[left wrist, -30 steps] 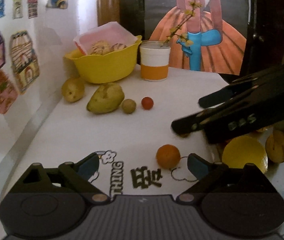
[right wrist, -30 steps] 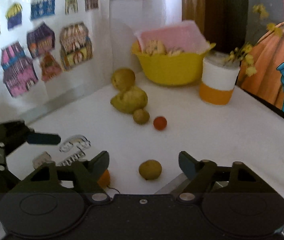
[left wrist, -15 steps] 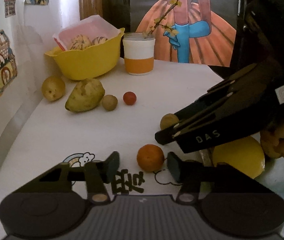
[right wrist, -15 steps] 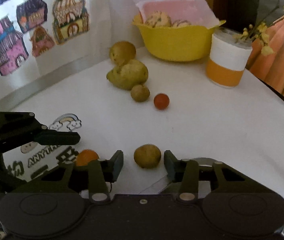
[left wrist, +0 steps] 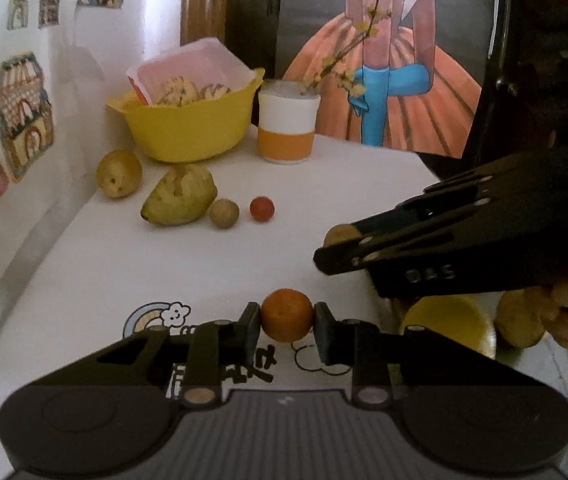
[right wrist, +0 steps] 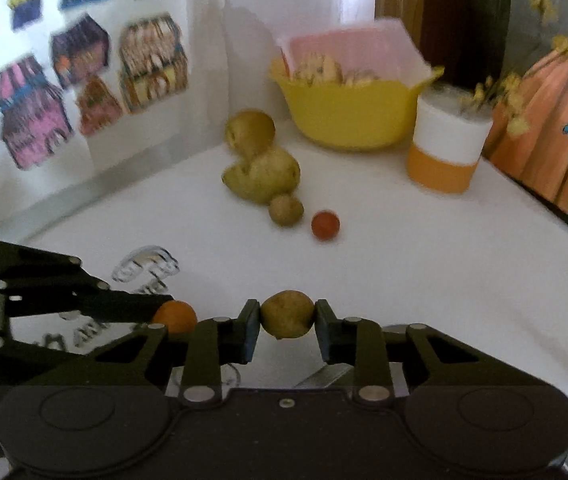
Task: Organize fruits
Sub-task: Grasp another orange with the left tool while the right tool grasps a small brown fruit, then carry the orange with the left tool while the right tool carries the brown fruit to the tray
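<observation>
Left wrist: white table (left wrist: 124, 272), stickered wall (left wrist: 24, 120).

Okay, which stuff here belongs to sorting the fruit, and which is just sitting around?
Job: orange in left gripper, brown fruit in right gripper, pear, red fruit, yellow bowl.
Lying about: cup, wall stickers.

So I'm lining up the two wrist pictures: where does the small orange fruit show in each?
Left wrist: the orange fruit sits low centre, clamped between the left gripper fingers.
Right wrist: the orange fruit is lower left, partly hidden, at the tip of the left gripper.
Shared landmark: the yellow bowl at the back of the table.
</observation>
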A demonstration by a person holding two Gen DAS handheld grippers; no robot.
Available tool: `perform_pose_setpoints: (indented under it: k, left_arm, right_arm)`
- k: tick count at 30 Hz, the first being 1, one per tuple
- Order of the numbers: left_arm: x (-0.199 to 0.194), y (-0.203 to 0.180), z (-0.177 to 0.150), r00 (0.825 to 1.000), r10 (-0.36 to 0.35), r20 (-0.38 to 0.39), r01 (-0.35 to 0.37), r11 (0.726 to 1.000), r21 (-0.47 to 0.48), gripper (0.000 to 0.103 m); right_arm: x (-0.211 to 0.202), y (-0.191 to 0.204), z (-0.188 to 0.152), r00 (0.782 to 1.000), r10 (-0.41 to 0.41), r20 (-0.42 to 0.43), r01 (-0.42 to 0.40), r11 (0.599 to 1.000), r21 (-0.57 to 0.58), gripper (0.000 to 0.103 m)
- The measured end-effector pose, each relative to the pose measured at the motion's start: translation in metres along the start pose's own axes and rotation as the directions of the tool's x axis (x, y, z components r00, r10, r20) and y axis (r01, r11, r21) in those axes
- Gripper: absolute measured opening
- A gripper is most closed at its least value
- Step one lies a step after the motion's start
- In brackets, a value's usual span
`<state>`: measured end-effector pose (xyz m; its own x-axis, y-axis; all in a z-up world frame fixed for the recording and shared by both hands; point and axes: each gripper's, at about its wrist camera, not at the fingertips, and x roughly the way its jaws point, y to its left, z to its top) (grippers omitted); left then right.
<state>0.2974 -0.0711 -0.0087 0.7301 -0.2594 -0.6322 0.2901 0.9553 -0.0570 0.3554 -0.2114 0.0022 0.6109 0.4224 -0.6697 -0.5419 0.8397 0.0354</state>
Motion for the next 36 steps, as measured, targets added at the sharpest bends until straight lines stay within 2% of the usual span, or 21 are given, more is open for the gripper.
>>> perform_pose_setpoints:
  k: [8, 18, 25, 36]
  left_arm:
    - [-0.042, -0.025, -0.003, 0.998, -0.035, 0.051, 0.035, 0.999, 0.002, 0.031]
    - [-0.069, -0.069, -0.027, 0.988, -0.144, 0.049, 0.145, 0.989, -0.004, 0.031]
    - [-0.066, -0.087, -0.043, 0.989, -0.149, 0.012, 0.15, 0.989, -0.007, 0.031]
    - [-0.052, -0.09, -0.053, 0.994, -0.096, -0.043, 0.096, 0.995, -0.006, 0.031]
  right_arm:
    - [-0.078, 0.0, -0.009, 0.994, -0.027, 0.107, 0.025, 0.999, 0.022, 0.031]
    - [-0.149, -0.003, -0.064, 0.988, -0.095, 0.122, 0.086, 0.993, 0.077, 0.031]
    - [-0.16, 0.001, -0.106, 0.987, -0.122, 0.101, 0.112, 0.989, 0.099, 0.031]
    - [-0.138, 0.002, -0.143, 0.988, -0.13, 0.086, 0.117, 0.984, 0.137, 0.031]
